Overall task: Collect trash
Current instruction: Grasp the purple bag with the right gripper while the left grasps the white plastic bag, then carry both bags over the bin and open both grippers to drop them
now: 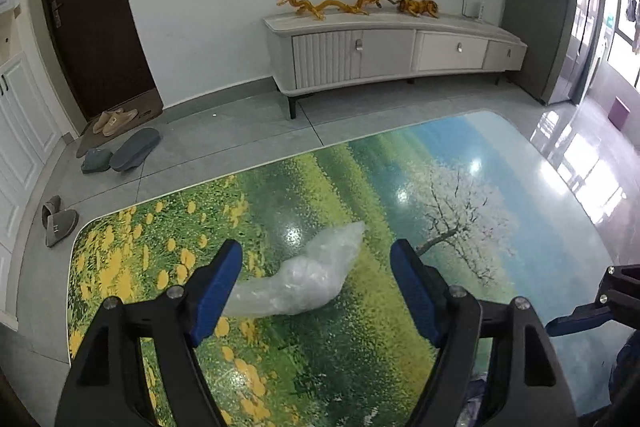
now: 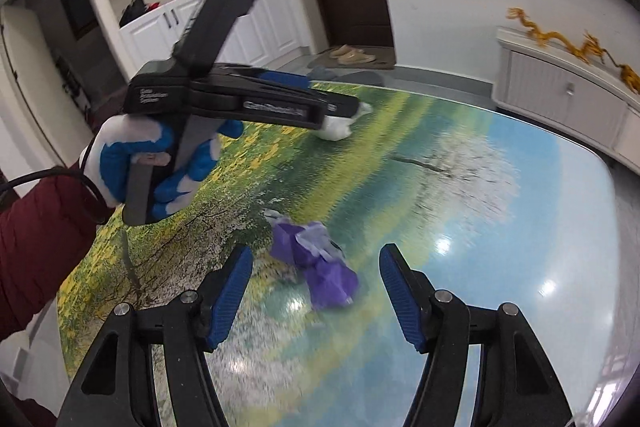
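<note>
Left gripper (image 1: 316, 259) fingers released, empty; clear plastic wad (image 1: 308, 279) lies on surface between and just beyond them. Light, soft, crinkly, probably slippery; pinch thick middle. Right gripper (image 2: 316, 265) fingers spread, purple wrapper (image 2: 316, 267) between, seemingly untouched.

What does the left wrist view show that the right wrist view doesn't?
Only the left wrist view: the grey slippers on the floor beside the table, and the whole clear plastic wad ahead of the open left hand-held gripper.

Only the right wrist view: crumpled purple trash ahead of the open right hand-held gripper, and the gloved hand.

Both: the landscape-print table, the golden dragon ornament.
</note>
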The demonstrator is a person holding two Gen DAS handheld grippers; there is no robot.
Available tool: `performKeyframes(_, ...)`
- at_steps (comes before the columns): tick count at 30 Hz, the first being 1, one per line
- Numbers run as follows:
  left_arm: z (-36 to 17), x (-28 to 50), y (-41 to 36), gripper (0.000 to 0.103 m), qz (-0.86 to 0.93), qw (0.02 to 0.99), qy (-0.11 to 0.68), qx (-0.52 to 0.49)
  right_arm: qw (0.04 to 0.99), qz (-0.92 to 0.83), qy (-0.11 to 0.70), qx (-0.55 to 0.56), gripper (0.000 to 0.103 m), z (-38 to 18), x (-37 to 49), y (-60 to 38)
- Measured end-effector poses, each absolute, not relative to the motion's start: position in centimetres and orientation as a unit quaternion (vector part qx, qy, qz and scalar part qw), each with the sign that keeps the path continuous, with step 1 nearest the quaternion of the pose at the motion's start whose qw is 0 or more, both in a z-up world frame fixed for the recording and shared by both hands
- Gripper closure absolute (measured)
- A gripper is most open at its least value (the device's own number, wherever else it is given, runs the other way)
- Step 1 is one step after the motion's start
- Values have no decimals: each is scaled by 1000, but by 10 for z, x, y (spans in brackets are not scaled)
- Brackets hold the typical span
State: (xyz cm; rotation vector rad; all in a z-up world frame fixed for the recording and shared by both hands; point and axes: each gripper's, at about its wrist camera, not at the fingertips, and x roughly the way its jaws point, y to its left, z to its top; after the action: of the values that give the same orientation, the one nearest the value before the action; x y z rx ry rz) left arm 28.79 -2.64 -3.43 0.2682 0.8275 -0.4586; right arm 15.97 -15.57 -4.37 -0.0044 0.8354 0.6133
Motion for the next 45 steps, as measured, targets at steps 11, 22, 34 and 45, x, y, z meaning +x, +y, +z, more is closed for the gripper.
performKeyframes(11,-61,281,-21,72,-235,865,430,109,853,303,426,-9,70,-67,168,-146)
performKeyframes(22,3,176,-48,73,-250,884,383,100,892,252,373,46,73,-22,91,-227)
performKeyframes(34,37,75,-205,72,-382,837,379,104,932,49,339,117,73,2,-17,-395)
performKeyframes(45,-23,26,-367,71,-462,757,443,136,898,-72,389,193,71,-69,-52,-499)
